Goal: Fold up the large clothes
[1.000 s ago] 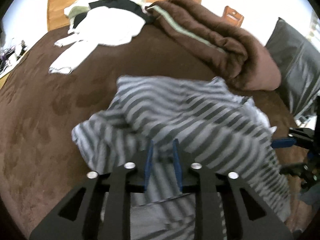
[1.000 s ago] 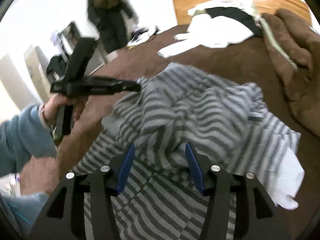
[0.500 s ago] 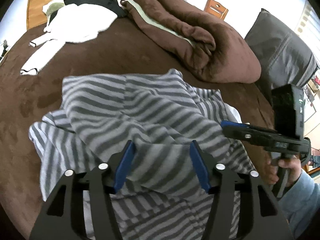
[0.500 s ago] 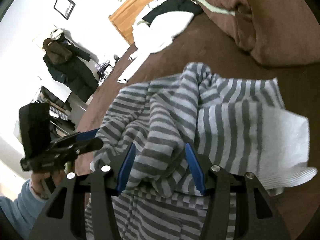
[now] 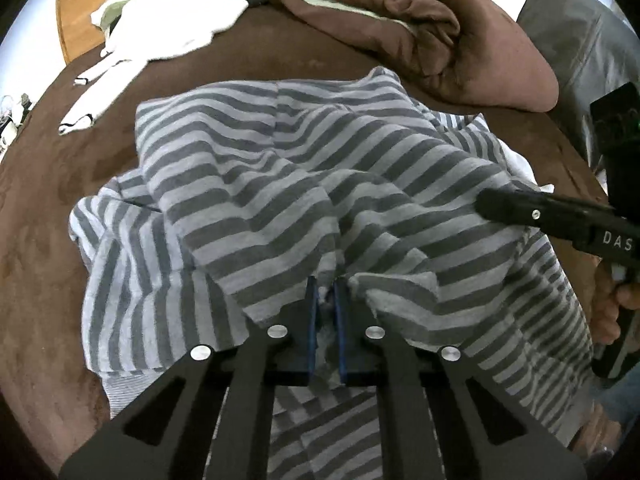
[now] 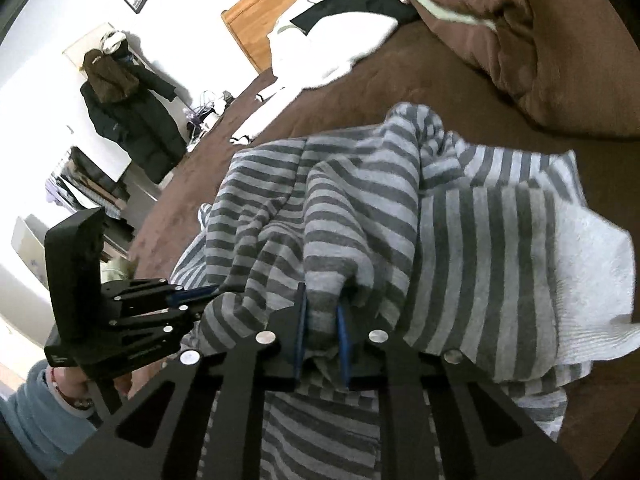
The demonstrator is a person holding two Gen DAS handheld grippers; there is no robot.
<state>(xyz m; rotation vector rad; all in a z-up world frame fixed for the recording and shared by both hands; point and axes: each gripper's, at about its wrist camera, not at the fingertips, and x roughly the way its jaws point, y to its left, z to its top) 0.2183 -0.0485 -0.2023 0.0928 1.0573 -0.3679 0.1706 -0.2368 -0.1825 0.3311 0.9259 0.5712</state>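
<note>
Grippers (image 5: 327, 294) (image 6: 322, 312) both pinching striped garment (image 5: 304, 184); brown blanket (image 5: 420, 28), white clothes (image 5: 172, 28) beyond.

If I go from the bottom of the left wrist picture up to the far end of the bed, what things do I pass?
left gripper pinching cloth → striped garment → bare brown bedcover → white garment → wooden headboard

White letters "DAS" stand on the black body of the right tongs (image 5: 486, 202); nothing else is legible.
</note>
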